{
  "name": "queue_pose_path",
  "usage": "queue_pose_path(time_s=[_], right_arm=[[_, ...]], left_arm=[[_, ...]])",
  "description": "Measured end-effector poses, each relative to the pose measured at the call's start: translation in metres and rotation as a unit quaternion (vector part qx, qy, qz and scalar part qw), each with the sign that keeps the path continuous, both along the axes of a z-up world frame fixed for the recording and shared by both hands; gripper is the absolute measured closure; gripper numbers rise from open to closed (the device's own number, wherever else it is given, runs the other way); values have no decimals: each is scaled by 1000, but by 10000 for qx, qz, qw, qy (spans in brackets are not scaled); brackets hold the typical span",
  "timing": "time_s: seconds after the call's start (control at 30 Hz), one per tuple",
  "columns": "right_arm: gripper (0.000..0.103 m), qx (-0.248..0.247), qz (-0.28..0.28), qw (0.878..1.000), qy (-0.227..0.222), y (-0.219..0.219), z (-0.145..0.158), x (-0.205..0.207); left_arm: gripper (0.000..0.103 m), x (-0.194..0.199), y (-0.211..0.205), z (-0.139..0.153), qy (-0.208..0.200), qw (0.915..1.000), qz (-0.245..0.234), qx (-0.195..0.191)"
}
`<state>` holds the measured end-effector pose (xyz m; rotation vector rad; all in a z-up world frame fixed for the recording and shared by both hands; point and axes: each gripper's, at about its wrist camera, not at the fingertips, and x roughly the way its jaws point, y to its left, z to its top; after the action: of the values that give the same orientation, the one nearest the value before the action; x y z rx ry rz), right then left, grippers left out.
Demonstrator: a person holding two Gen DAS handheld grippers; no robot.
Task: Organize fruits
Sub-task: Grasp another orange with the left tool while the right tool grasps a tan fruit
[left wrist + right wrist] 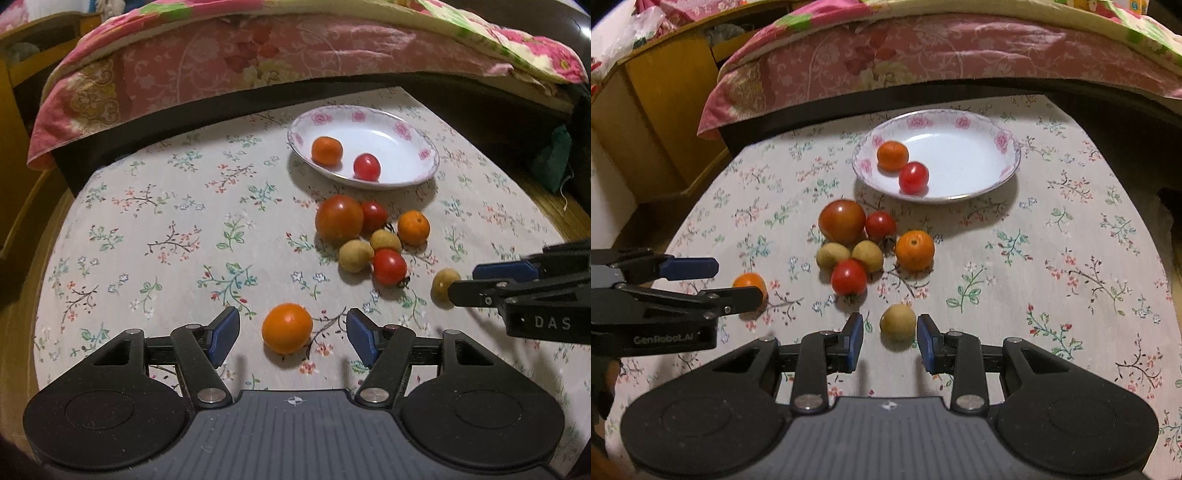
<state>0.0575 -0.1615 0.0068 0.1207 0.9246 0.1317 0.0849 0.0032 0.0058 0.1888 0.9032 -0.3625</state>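
1. Two grippers hang over a table under a floral cloth (155, 236), each framing one loose fruit.
2. The left gripper (293, 338) has its blue pads apart, with a lone orange (287, 328) on the cloth between them; neither pad touches it.
3. The right gripper (890, 339) has its pads either side of a small tan fruit (898, 322) with narrow gaps showing, so they are not pressed on it.
4. A white plate with pink flowers (982, 170) sits at twelve o'clock from the right gripper and holds a small orange (892, 155) and a cherry tomato (914, 178).
5. A cluster lies between plate and grippers: a large tomato (842, 220), a smaller red tomato (880, 226) touching it at its three o'clock, another orange (915, 250), two tan fruits (833, 256) side by side, and a stemmed red tomato (849, 277) at their six o'clock.
6. A pink floral quilt (258, 55) hangs at the far edge, at twelve o'clock.
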Motion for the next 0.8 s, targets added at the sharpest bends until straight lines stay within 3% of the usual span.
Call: queue_pose_path(time_s=[0.27, 0.57, 0.67, 0.8], right_arm=[[71, -288, 115, 9995, 38, 6, -13, 8], [71, -308, 134, 9994, 77, 6, -20, 17], [71, -298, 128, 9994, 89, 5, -21, 18], [71, -279, 145, 9995, 68, 4, -22, 19]], left_arm=[[27, 1, -2, -6, -187, 9995, -153, 197], [28, 11, -2, -18, -96, 9997, -125, 176], [34, 12, -4, -19, -94, 9997, -145, 179], [49, 13, -7, -24, -18, 9995, -166, 281]])
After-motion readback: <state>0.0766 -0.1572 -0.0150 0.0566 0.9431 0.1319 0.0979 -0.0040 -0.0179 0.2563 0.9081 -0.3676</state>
